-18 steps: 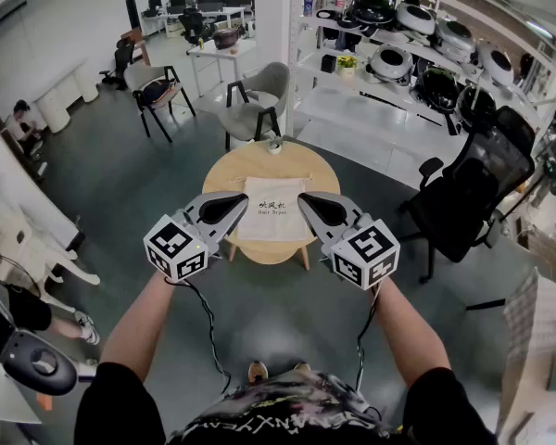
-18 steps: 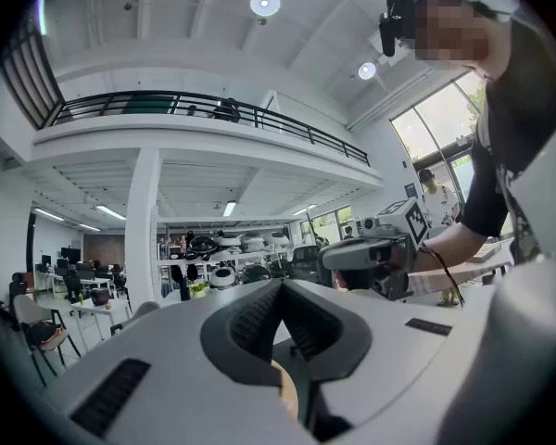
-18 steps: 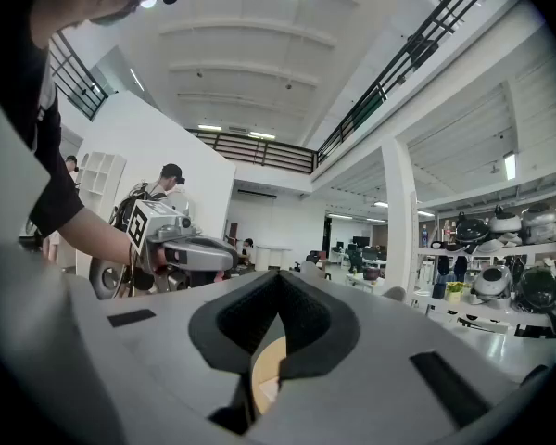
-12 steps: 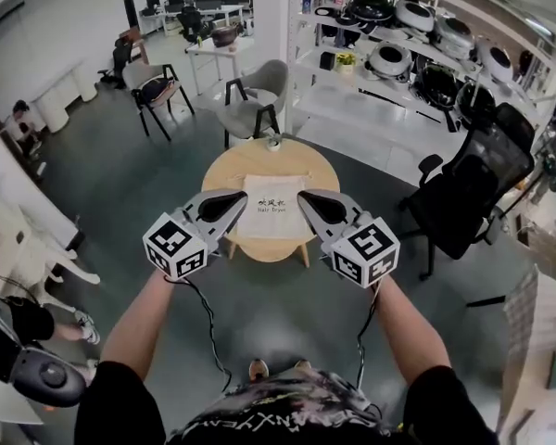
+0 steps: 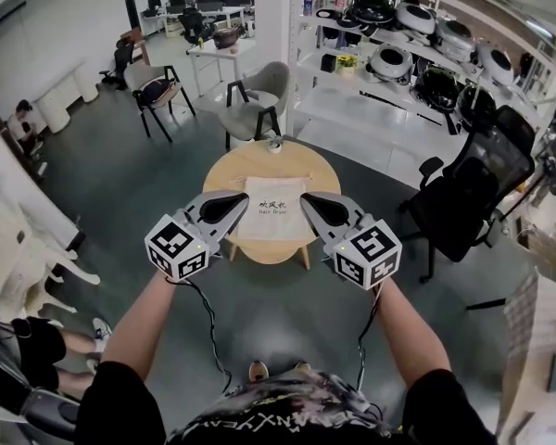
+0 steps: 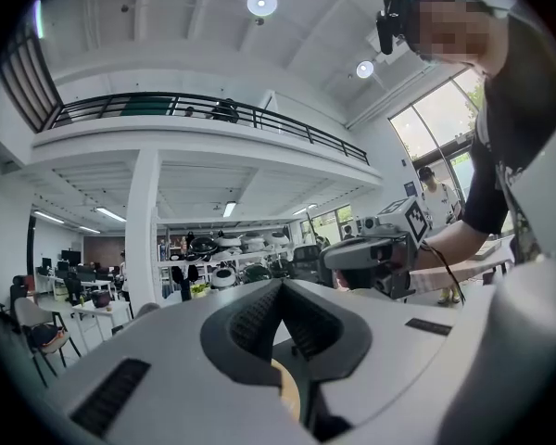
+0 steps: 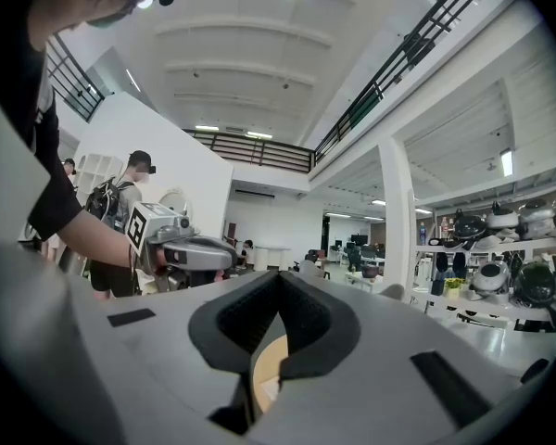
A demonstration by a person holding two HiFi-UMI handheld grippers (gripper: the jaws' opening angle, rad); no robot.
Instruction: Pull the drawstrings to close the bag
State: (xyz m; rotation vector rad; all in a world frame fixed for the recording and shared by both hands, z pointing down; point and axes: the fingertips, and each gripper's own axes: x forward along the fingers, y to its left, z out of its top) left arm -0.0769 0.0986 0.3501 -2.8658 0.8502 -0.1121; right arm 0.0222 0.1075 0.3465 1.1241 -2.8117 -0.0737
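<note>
1. Barely anything has changed. The left gripper [image 5: 244, 197] and right gripper [image 5: 304, 198] still hover level at mid-frame, over the near edge of the table [image 5: 259, 160]. Only the person [image 5: 32, 341] at lower left has shuffled along.
2. Both sets of jaws are pressed together with nothing in them, so I'd say the pull hasn't started yet.
3. The bag [image 5: 273, 213] lies flat mid-table, right between the two gripper tips in the head view. Its drawstrings are too small to make out.
4. Around it there's a small thing [image 5: 275, 146] on the table's far edge, a grey chair [image 5: 258, 100] behind and a black chair [image 5: 468, 193] at right. Nothing blocks the bag, but the grippers probably need to open and come down first.
</note>
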